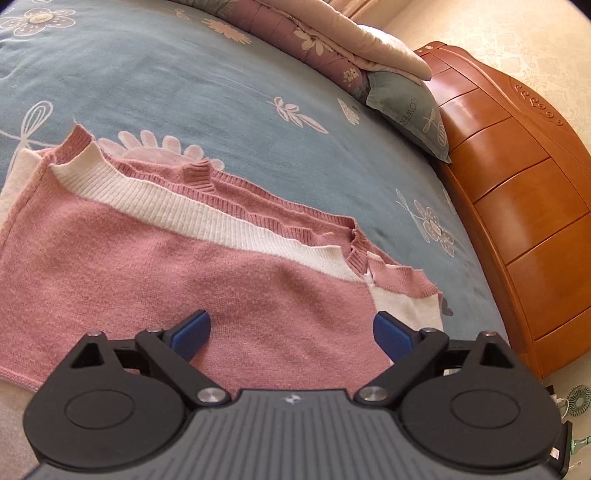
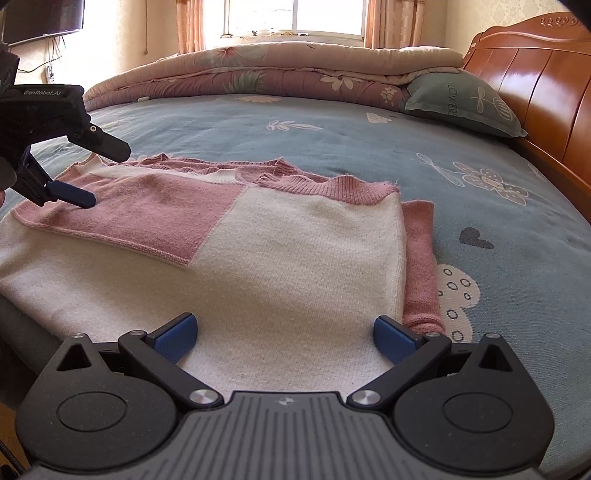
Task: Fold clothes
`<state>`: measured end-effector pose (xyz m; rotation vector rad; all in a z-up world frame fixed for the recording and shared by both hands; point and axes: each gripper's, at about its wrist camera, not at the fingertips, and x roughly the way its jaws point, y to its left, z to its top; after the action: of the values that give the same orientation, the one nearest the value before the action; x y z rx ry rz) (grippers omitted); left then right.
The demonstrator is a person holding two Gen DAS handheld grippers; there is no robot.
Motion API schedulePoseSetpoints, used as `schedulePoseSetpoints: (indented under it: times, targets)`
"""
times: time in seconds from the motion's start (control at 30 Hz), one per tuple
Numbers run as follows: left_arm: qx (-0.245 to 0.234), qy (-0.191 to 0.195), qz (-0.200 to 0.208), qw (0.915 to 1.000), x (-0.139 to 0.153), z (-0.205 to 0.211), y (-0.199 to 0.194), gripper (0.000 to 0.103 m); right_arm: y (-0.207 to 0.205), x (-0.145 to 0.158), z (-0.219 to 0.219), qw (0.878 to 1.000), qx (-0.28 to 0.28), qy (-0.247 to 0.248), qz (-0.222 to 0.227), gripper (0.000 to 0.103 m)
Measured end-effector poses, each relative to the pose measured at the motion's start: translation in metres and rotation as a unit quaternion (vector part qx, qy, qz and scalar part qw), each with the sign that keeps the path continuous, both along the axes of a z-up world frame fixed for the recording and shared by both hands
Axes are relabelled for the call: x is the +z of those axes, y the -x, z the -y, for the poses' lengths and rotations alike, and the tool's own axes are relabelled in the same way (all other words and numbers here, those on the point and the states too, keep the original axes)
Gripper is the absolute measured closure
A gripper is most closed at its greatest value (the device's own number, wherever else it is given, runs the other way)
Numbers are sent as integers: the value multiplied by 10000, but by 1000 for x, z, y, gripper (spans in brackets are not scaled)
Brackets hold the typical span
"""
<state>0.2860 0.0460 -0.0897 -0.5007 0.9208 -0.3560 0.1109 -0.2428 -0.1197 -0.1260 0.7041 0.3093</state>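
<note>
1. Two hand-held grippers are over one pink and cream sweater (image 2: 280, 236), which lies flat on the bed (image 2: 480, 206) with the blue flowered sheet.
2. The right hand-held gripper (image 2: 285, 338) has its blue fingers (image 2: 175, 338) spread wide, with nothing between them. The cream part of the sweater lies just in front of and under it.
3. The left hand-held gripper (image 1: 291, 334) is also spread wide and holds nothing. In its own view the pink part of the sweater (image 1: 166, 266) lies directly under and ahead of it.
4. In the right wrist view the left hand-held gripper (image 2: 105, 173) shows far to the left of the right one, above the pink folded part. Its lower finger (image 2: 72, 194) is very near the knit; I cannot tell if it touches it.
5. A pink sleeve (image 2: 421, 258) lies along the right edge of the cream panel, ahead and to the right of the right hand-held gripper.
6. The ribbed pink collar (image 2: 347, 188) is at the far edge of the sweater, ahead of the right hand-held gripper.
7. Farther ahead of the right hand-held gripper lies a folded quilt (image 2: 280, 81) across the bed, and a grey-green pillow (image 2: 461, 101) rests ahead and to the right, against the wooden headboard (image 2: 535, 85).
8. A window (image 2: 295, 16) with curtains stands behind the quilt.
</note>
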Motion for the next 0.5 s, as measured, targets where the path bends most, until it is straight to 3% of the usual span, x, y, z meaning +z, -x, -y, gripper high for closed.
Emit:
schedulePoseSetpoints:
  times: [0.13, 0.3, 0.37, 0.5]
  targets:
    - [-13, -9, 124, 9999, 12, -6, 5, 8, -11, 17, 7, 9978, -141, -563, -324, 0]
    - [-9, -176, -166, 9997, -6, -14, 6, 8, -33, 40, 3, 9866, -306, -1549, -416, 0]
    - [2, -43, -130, 9999, -10, -20, 8, 7, -44, 47, -8, 9822, -208, -1805, -469, 0]
    - [-40, 101, -124, 9999, -12, -25, 8, 7, -64, 48, -29, 9551, 385, -2779, -954, 0]
